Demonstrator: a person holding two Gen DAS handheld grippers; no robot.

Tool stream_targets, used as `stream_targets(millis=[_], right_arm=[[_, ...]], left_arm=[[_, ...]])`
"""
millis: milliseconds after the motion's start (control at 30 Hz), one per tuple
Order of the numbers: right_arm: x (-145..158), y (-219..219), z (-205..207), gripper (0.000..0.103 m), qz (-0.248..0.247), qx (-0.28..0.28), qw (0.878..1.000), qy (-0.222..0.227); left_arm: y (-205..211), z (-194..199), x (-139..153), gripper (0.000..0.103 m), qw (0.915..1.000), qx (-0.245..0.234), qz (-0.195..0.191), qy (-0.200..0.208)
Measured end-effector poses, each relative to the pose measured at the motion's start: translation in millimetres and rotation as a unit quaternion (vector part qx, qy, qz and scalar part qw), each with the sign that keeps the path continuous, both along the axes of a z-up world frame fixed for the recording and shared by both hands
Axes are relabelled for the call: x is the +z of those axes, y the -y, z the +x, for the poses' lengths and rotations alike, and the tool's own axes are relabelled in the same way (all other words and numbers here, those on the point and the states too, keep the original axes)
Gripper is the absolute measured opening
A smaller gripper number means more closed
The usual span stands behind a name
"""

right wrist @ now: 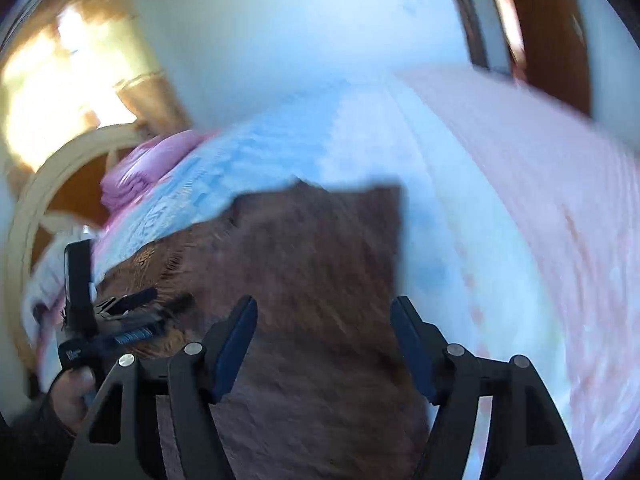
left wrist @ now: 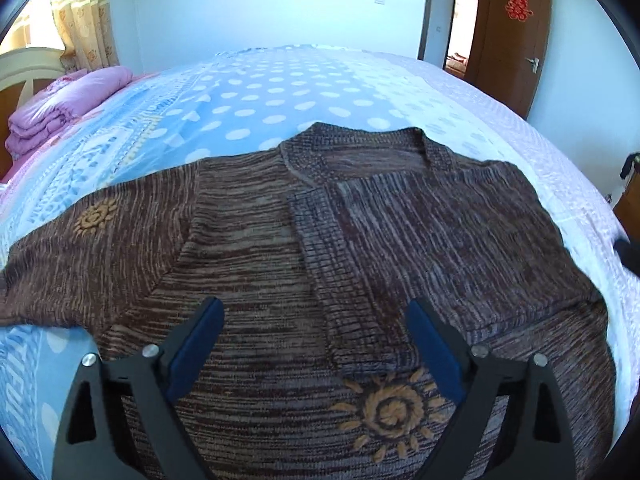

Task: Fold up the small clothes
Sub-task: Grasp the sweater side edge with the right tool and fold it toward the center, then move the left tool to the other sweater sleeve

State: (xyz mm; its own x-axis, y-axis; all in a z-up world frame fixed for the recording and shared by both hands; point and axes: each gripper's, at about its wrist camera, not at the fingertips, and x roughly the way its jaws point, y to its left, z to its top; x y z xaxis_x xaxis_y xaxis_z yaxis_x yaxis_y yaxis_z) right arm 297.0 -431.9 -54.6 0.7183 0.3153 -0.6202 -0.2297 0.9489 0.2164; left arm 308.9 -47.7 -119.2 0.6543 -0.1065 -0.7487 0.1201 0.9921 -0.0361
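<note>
A brown knitted cardigan [left wrist: 280,248] lies flat across the lower half of the left wrist view, spread on the bedsheet [left wrist: 248,96], which is blue with white dots. Its V-neck points toward the top of the frame. The right side is folded inward over the body, its edge running down the centre. One orange sun motif [left wrist: 390,410] sits at the lower centre-right, another [left wrist: 96,218] on the sleeve at middle left.

The left gripper [left wrist: 316,338] hangs over the lower front of the garment with its jaws spread wide; nothing lies between the blue pads [left wrist: 196,354], so it is released.

In the right wrist view, which is blurred, the cardigan [right wrist: 312,280] fills the lower centre. The right gripper [right wrist: 324,340] stands above it, jaws apart and gripping nothing. The left gripper [right wrist: 160,306] shows at lower left, with a hand [right wrist: 72,396] on its handle.

A folded pink quilt [left wrist: 60,108] rests at the upper left, before a cream headboard [left wrist: 24,68]. A brown door [left wrist: 508,36] stands open at the upper right.
</note>
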Motion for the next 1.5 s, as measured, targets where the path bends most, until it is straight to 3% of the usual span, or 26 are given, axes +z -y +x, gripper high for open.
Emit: stream_targets(millis=[100, 200, 267, 333, 367, 400, 433, 467, 633, 700, 767, 833, 1000, 1100, 1167, 1300, 1400, 1500], right_arm=[[-15.3, -22.2, 36.5, 0.070, 0.015, 0.034, 0.999, -0.040], [-47.3, -22.0, 65.1, 0.069, -0.056, -0.026, 0.995, -0.082], [-62.5, -2.6, 69.8, 0.058, -0.069, -0.062, 0.992, -0.090], [-61.4, 20.0, 66.6, 0.040, -0.032, -0.083, 0.992, -0.089], [-60.2, 25.7, 65.5, 0.038, -0.045, -0.098, 0.990, -0.089], [-61.3, 31.7, 64.9, 0.039, -0.060, -0.113, 0.988, -0.091], [-62.7, 34.9, 65.1, 0.046, -0.043, -0.111, 0.988, -0.093], [-60.0, 38.3, 62.1, 0.046, -0.040, -0.112, 0.989, -0.091], [-42.4, 1.1, 58.4, 0.047, -0.145, -0.089, 0.985, -0.030], [-49.9, -0.6, 72.2, 0.047, -0.143, -0.084, 0.984, -0.060], [-58.2, 7.6, 83.8, 0.048, -0.168, -0.116, 0.976, -0.070], [-62.3, 25.7, 87.1, 0.054, -0.126, -0.135, 0.979, -0.087], [-54.4, 26.2, 81.6, 0.053, -0.217, -0.194, 0.954, -0.069], [-34.9, 1.2, 68.7, 0.051, -0.203, -0.155, 0.966, -0.026], [-25.9, -23.5, 58.4, 0.051, -0.154, -0.089, 0.984, -0.013], [-46.3, -43.1, 66.6, 0.051, -0.128, -0.052, 0.989, -0.046], [-63.6, -14.4, 68.0, 0.050, -0.070, -0.066, 0.992, -0.076], [-61.8, -4.7, 62.2, 0.044, -0.086, -0.071, 0.991, -0.068]], left_arm=[[-1.4, -6.2, 3.2, 0.098, 0.9999, -0.005, 0.000, 0.013], [-6.9, -9.7, 5.8, 0.103, 0.9997, 0.004, -0.005, 0.023], [-12.7, -8.2, 4.5, 0.103, 0.9996, 0.010, -0.021, 0.017], [-15.5, -6.1, 2.5, 0.103, 0.9994, 0.014, -0.030, 0.012], [-16.4, -4.0, 1.0, 0.103, 0.9993, 0.017, -0.031, 0.006], [-16.0, -3.3, -0.5, 0.103, 0.9993, 0.018, -0.032, 0.003], [-15.5, -2.9, -1.3, 0.103, 0.9993, 0.018, -0.031, 0.001], [-14.9, -3.5, -1.7, 0.103, 0.9994, 0.018, -0.029, 0.001], [-11.8, -7.5, -0.7, 0.103, 0.9996, 0.016, -0.020, 0.014], [-10.7, -7.5, -1.5, 0.103, 0.9997, 0.014, -0.015, 0.011], [-11.4, -7.0, -2.2, 0.103, 0.9997, 0.016, -0.015, 0.009], [-13.6, -6.7, -2.6, 0.103, 0.9996, 0.017, -0.020, 0.009], [-16.3, -1.9, -6.6, 0.103, 0.9994, 0.020, -0.026, -0.006], [-17.9, -2.1, -6.6, 0.103, 0.9992, 0.021, -0.033, -0.004], [-18.6, -2.5, -6.0, 0.103, 0.9991, 0.024, -0.034, -0.002], [-24.9, -2.9, -6.2, 0.103, 0.9984, 0.031, -0.047, -0.006], [-32.7, -2.3, -6.1, 0.103, 0.9967, 0.042, -0.070, -0.008], [-38.5, -6.9, 2.3, 0.103, 0.9969, 0.054, -0.058, 0.002]])
